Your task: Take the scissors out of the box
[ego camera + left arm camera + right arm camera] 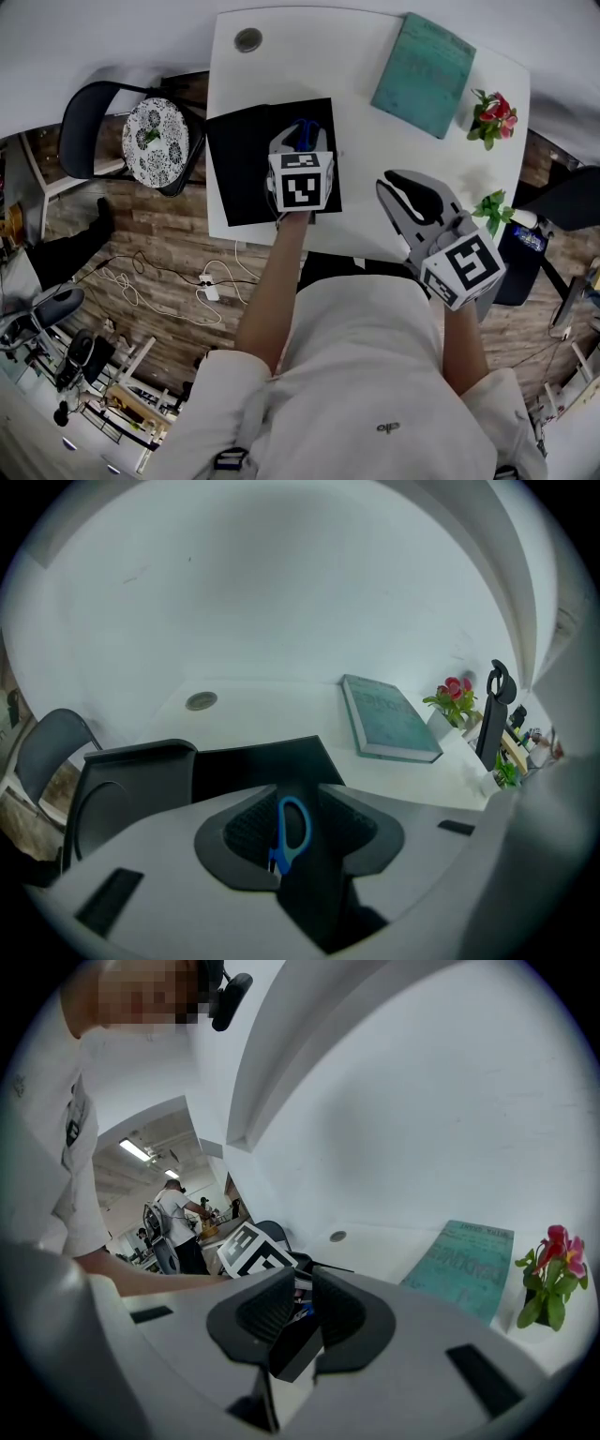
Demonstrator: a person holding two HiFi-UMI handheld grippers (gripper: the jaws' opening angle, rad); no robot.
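Nearest the lens, a white shirt (375,375) and two forearms reaching out over the white tabletop (366,141). Past them, left gripper (300,139) tipped steeply down over the black box (239,169), presumably to come at its contents from above. Jaws there moderately apart, straddling the blue handle loop of the scissors (292,829), closer to the left pad, with no plain pressing from either side; lined up for a pinch rather than gripping, by the look of it. Scissors not yet out of the box. Right gripper (405,186) well apart to the right, above bare tabletop, jaws narrowed to a slit with nothing in them; likely parked clear of the reach. Teal book (424,73) and flowers (492,114) farther back, uninvolved
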